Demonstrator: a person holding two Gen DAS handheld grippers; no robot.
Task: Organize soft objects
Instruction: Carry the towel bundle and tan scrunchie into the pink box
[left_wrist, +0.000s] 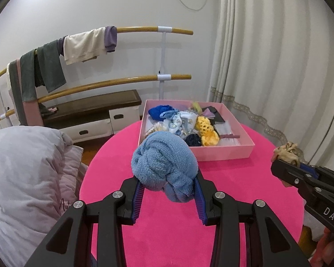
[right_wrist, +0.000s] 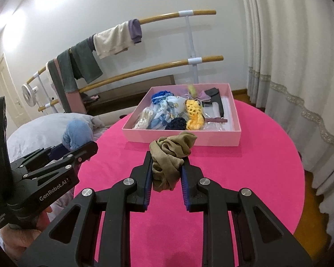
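Note:
My left gripper [left_wrist: 168,189] is shut on a fluffy light-blue rolled sock bundle [left_wrist: 164,162], held above the pink round table [left_wrist: 233,189]. It also shows in the right wrist view [right_wrist: 78,136]. My right gripper [right_wrist: 165,162] is shut on a crumpled tan stocking [right_wrist: 171,153], held above the table in front of the pink box [right_wrist: 182,135]. The stocking also shows at the right edge of the left wrist view [left_wrist: 286,152]. The pink box [left_wrist: 225,153] holds several soft items: blue, patterned white, yellow and dark navy ones.
A grey-white duvet [left_wrist: 26,173] lies left of the table. Behind stand a wooden-bar rack with hung clothes [left_wrist: 78,46], a low dark bench [left_wrist: 93,109] and white curtains [left_wrist: 278,66] at the right.

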